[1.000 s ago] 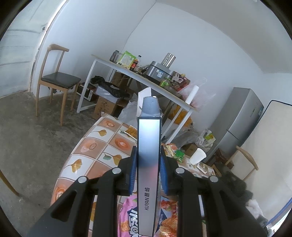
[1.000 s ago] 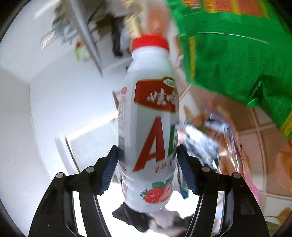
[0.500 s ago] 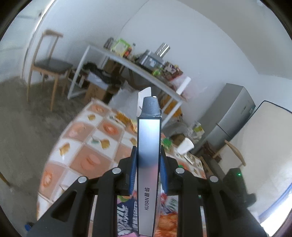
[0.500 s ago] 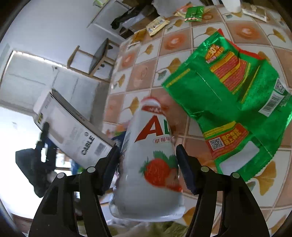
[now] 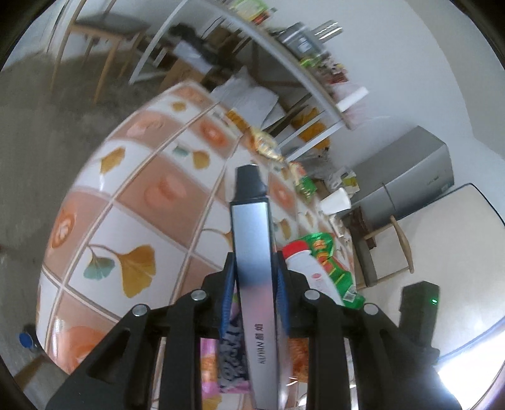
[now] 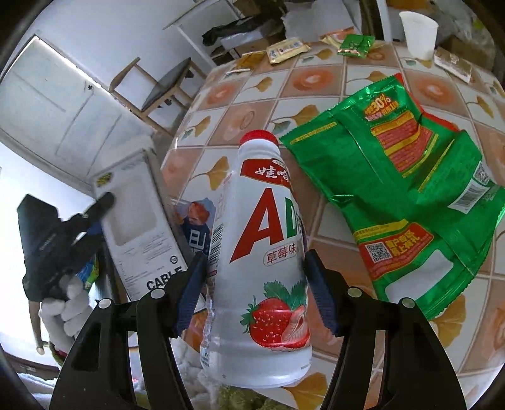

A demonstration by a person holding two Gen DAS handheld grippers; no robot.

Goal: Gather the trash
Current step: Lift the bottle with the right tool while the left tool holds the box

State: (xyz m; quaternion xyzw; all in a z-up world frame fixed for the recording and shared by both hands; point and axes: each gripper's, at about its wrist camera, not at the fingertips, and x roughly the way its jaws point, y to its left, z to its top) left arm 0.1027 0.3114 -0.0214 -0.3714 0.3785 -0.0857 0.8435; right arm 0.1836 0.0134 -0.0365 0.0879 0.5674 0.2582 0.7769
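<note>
My left gripper (image 5: 255,280) is shut on a slim silver cable box (image 5: 254,268), held edge-on above the tiled table (image 5: 132,202). The same box (image 6: 135,227) shows its white face at the left of the right wrist view, with the left gripper (image 6: 91,217) and a white-gloved hand (image 6: 63,312) beside it. My right gripper (image 6: 255,277) is shut on a white strawberry-drink bottle (image 6: 265,252) with a red cap, tilted over the table. That bottle (image 5: 306,261) peeks out right of the box in the left wrist view. A large green snack bag (image 6: 401,189) lies flat on the table.
Small wrappers (image 6: 287,49) and a white paper cup (image 6: 418,30) sit at the table's far edge. A pink wrapper (image 5: 217,362) lies under the left gripper. Beyond are a wooden chair (image 5: 104,34), a cluttered white shelf table (image 5: 284,63) and a grey fridge (image 5: 407,183).
The left gripper has dropped and tilted down towards the table with the box. The right gripper has rolled upright and risen slightly, so the bottle now points at the tabletop beside the green bag.
</note>
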